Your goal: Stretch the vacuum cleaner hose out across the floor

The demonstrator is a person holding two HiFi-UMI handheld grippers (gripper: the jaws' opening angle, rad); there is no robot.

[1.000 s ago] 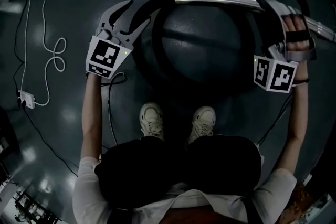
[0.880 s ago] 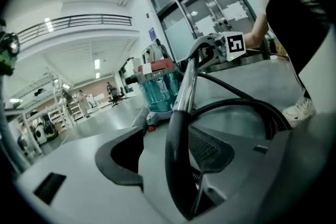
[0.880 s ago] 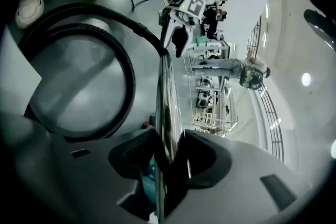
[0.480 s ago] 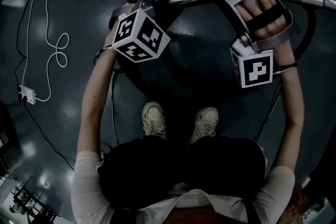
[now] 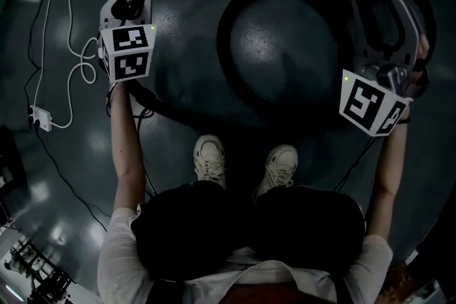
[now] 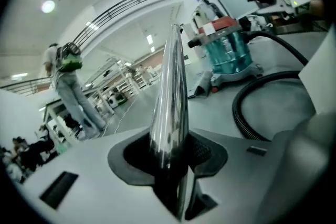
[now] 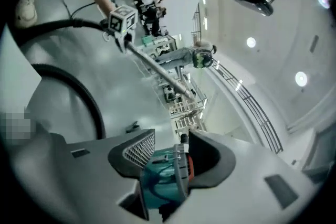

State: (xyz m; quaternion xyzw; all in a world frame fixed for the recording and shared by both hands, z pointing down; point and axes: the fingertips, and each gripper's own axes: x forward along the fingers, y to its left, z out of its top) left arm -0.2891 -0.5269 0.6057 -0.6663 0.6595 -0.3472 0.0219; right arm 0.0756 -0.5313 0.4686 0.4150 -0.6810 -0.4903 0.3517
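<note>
1. Left tool (image 6: 170,157) is clamping the chrome wand (image 6: 169,92); its jaws have just been closing onto it.
2. Right tool (image 7: 168,157) is standing part open, gripping nothing; the teal vacuum canister (image 7: 157,183) is showing beyond the gap.
3. Black hose (image 5: 222,46) is lying looped on the floor (image 5: 285,53), ahead of the person's shoes (image 5: 208,160), between both tools.

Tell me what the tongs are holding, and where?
The left tongs, which have just been closing, grip the shiny metal tube at its near end. The right tongs are open and hold nothing.
</note>
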